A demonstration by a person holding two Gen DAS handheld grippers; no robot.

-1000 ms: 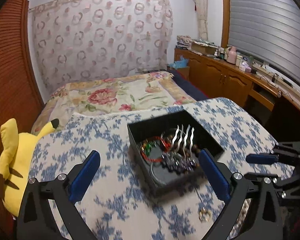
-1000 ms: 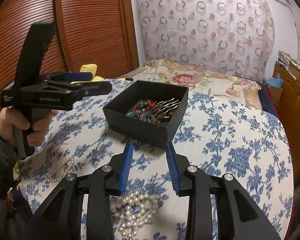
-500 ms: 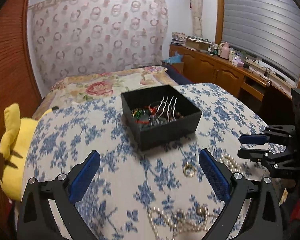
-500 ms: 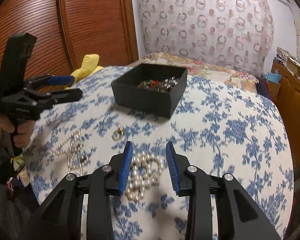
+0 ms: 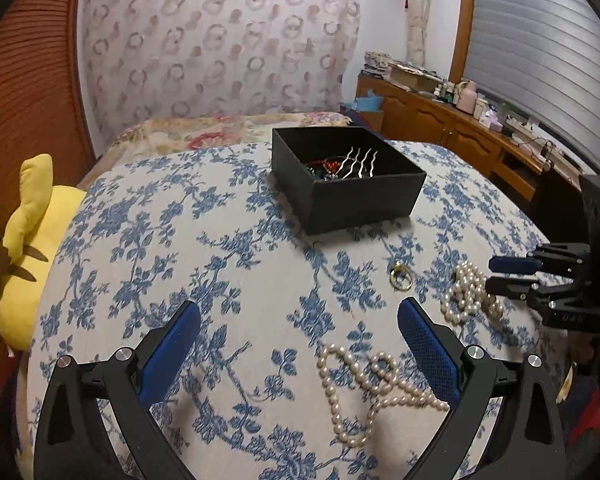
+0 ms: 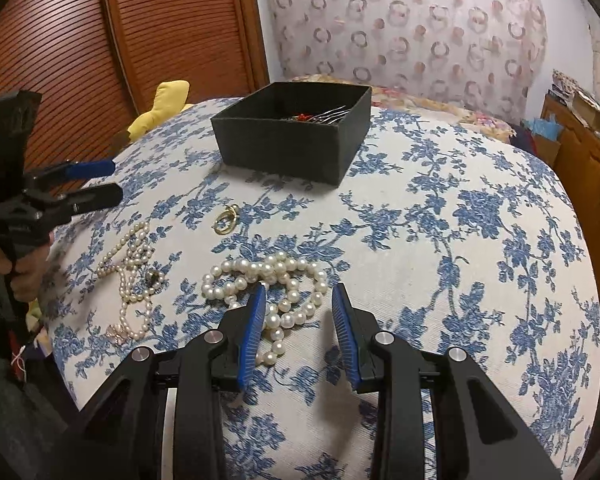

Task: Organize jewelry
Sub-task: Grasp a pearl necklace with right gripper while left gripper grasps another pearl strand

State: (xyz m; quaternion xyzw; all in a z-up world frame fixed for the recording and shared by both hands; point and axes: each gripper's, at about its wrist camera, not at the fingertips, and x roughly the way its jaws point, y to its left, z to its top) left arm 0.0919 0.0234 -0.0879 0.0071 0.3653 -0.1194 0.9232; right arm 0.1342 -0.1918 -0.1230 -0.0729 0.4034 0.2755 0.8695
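A black box holding a silver hair comb and coloured beads stands at the far middle of the table. A gold ring lies in front of it. A thick white pearl strand lies bunched under my right gripper, which is open and empty just above it. A thin pearl necklace lies by the right finger of my left gripper, which is wide open and empty.
The table carries a blue-flowered cloth. A yellow plush toy sits at its left edge. A bed lies behind the table, and a wooden cabinet with clutter on top runs along the right wall.
Both grippers have pulled back from the box and come lower. The ring and both pearl strands have come into view. My right gripper now sits over the thick pearls.
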